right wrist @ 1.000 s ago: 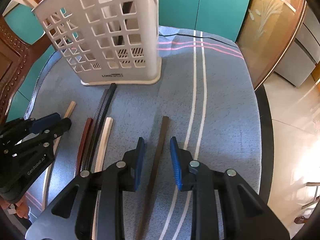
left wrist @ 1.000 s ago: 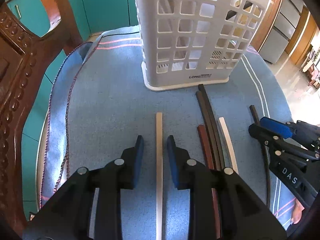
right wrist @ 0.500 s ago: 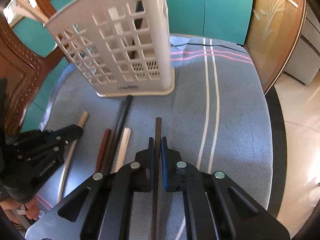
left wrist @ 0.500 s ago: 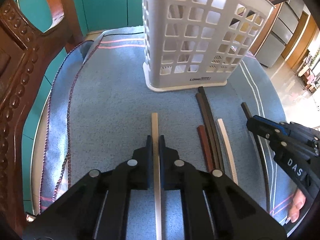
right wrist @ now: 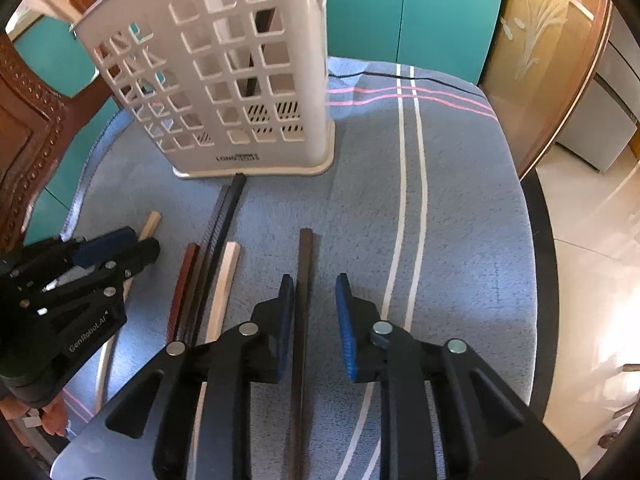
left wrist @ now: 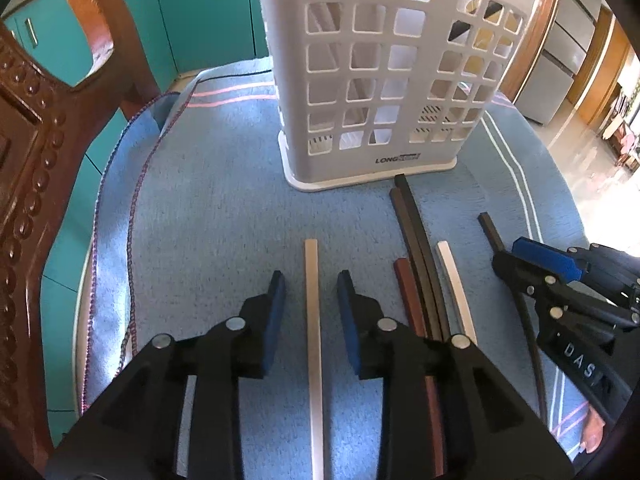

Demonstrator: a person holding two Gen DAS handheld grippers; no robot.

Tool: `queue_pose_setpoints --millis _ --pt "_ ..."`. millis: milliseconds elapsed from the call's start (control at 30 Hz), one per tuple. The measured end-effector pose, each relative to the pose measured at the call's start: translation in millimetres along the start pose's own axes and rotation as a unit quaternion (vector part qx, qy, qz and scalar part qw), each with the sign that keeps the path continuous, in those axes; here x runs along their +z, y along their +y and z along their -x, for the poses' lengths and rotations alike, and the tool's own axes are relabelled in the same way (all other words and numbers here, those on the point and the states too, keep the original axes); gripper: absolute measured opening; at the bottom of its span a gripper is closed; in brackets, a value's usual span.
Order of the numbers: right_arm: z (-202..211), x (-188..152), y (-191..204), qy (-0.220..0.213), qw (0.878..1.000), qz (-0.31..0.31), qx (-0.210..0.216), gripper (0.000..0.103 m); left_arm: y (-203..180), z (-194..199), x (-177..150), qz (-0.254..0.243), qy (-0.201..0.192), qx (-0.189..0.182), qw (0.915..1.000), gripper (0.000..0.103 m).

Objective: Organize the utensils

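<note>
A blue striped cloth (left wrist: 208, 208) covers a round table, with teal cupboards (right wrist: 440, 12) behind and a carved wooden chair (left wrist: 36, 152) at one side. The white lattice utensil holder (left wrist: 384, 80) stands upright toward the far side of the cloth; chopsticks lie loose just in front of its base.

The left gripper (left wrist: 311, 292) straddles a pale chopstick (left wrist: 312, 320). Its jaws are opening and its pads stand clear of the stick on both sides. The right gripper (right wrist: 315, 300) straddles a dark chopstick (right wrist: 302, 304), further from the holder's base than the central bundle; its jaws are also opening, and nothing is pinched.

Risk: each stick is thin and lies flat on soft cloth, so a closing pinch could roll it aside or snag the pile, and a grip well off its middle could let it tilt when lifted. A brown, two dark and a cream stick (left wrist: 454, 280) lie close together, easy to disturb.

The near ends of both straddled sticks vanish beneath the gripper bodies. Something dark shows through the holder's lattice, but I cannot tell what.
</note>
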State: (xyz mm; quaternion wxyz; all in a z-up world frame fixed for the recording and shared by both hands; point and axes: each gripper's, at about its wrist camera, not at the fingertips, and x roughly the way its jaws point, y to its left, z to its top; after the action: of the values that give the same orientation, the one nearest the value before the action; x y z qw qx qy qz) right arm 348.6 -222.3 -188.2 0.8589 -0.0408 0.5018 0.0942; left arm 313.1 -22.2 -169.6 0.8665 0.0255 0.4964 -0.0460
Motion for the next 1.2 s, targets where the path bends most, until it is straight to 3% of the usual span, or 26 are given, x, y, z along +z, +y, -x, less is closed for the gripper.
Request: queue_pose_setpoints --millis 300,367,433,500,633,767,933,1067,1200 --pt "-3 -2 15 -0.007 1.000 0.020 -0.019 0.022 -1 2 3 -0.001 0.001 0.001 1.0000 0.034" --pt "-3 -2 16 -0.007 1.000 0.018 -0.015 0.015 0 1 3 0.000 0.001 -0.003 1.0000 0.030" --pt "-2 -3 17 -0.007 1.000 0.015 -0.002 0.008 0 1 3 0.001 -0.001 -0.010 0.9999 0.014" --pt "-1 -3 17 -0.009 1.000 0.012 0.000 0.008 0 1 2 0.001 -0.003 -0.012 0.9999 0.008" --pt "7 -2 15 -0.023 1.000 0.005 0.013 0.007 6 6 2 0.017 -0.013 -0.019 0.9996 0.007" --pt "44 2 6 -0.067 0.997 0.000 0.030 0.007 5 42 4 0.006 -0.065 -0.014 0.9978 0.007" --pt "113 0 -5 -0.137 0.989 -0.002 0.065 0.007 4 121 2 -0.005 -0.147 -0.040 0.9883 0.007" --pt "168 -3 -16 -0.192 0.977 -0.014 0.090 0.007 6 186 -1 -0.004 -0.214 -0.068 0.9744 0.007" --pt "213 3 -17 -0.248 0.963 -0.023 0.108 0.007 8 245 7 0.000 -0.285 -0.093 0.9539 0.007"
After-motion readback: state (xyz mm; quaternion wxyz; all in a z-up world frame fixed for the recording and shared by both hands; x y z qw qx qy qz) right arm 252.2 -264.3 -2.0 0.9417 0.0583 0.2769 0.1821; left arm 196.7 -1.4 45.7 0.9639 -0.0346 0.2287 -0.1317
